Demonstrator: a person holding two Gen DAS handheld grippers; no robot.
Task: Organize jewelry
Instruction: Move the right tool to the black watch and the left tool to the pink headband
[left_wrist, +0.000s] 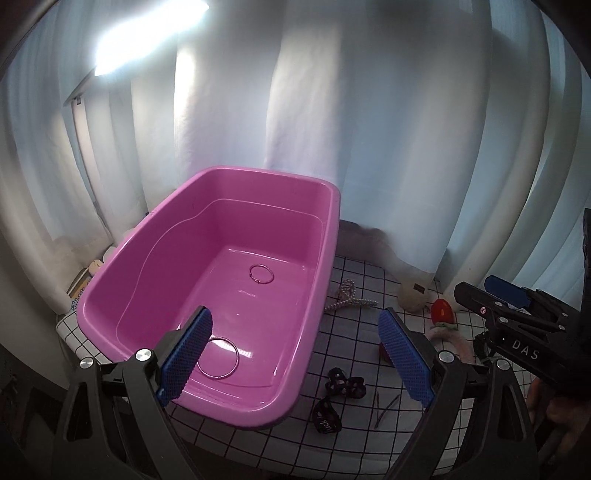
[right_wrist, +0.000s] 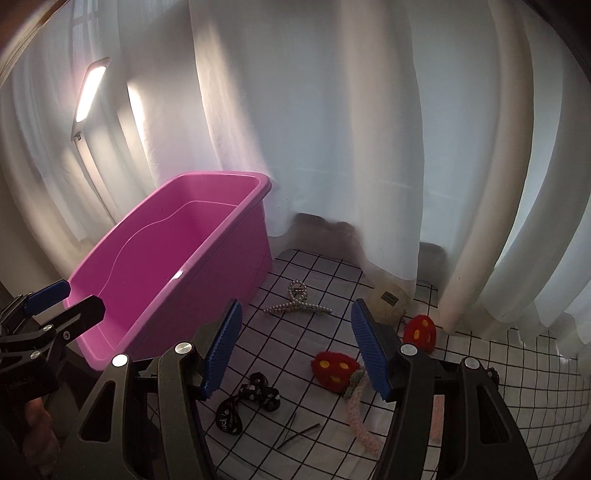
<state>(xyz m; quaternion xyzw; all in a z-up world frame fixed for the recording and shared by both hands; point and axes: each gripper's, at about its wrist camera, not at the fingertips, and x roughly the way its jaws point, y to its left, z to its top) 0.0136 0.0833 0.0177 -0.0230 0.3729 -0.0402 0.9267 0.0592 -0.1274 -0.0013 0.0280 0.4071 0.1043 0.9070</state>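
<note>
Right wrist: right gripper (right_wrist: 295, 350) wide, empty; pearl hair clip (right_wrist: 297, 304) light, stiff, slippery, grab its middle.

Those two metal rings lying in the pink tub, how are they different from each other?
The near ring looks larger and silvery; the far ring looks smaller and darker. The near ring lies partly behind a blue finger pad of the left gripper, while the far ring shows whole. Both lie flat on the floor of the tub.
</note>
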